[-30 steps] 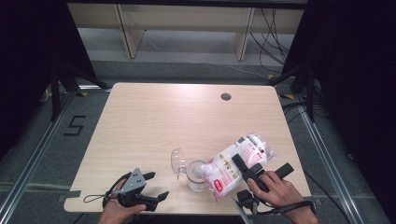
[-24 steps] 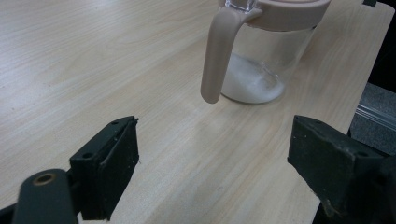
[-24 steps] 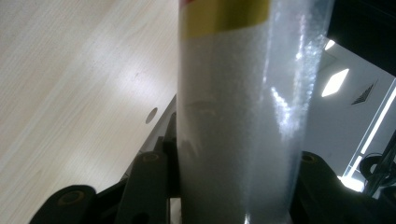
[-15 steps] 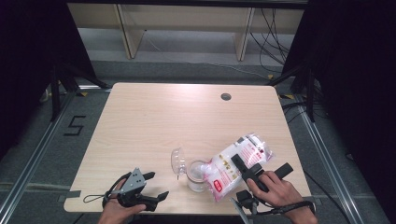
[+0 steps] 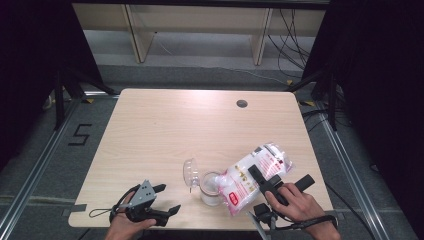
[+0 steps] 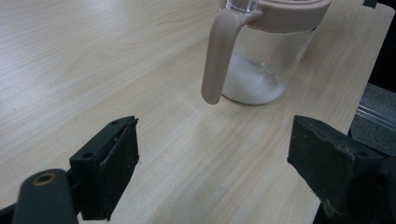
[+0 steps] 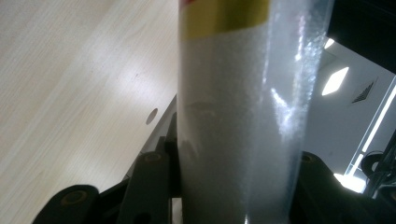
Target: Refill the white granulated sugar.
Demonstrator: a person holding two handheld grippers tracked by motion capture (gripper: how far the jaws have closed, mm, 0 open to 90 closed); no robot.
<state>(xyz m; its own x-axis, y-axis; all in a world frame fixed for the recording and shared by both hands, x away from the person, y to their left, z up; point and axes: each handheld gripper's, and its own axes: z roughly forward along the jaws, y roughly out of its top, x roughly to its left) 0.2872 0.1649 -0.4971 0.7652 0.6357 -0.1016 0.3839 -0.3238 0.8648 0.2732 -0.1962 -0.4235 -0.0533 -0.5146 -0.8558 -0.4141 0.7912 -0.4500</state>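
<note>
A clear bag of white granules (image 5: 252,176) with a red and yellow label is tilted with its low corner over a glass jar (image 5: 211,189). My right gripper (image 5: 280,178) is shut on the bag's upper part, and in the right gripper view the bag (image 7: 238,116) stands between the jaws of that gripper (image 7: 229,170). The jar's clear lid (image 5: 190,172) is flipped open to the left. In the left gripper view the jar (image 6: 261,60) holds a little white powder and has a pink rim and tab (image 6: 217,56). My left gripper (image 5: 167,198) (image 6: 217,137) rests open, left of the jar, holding nothing.
The light wooden table (image 5: 190,125) has a round cable hole (image 5: 242,103) near its far right. Its front edge lies just under both hands. A shelf unit (image 5: 200,20) stands beyond the table, and a "5" (image 5: 80,134) is marked on the floor at left.
</note>
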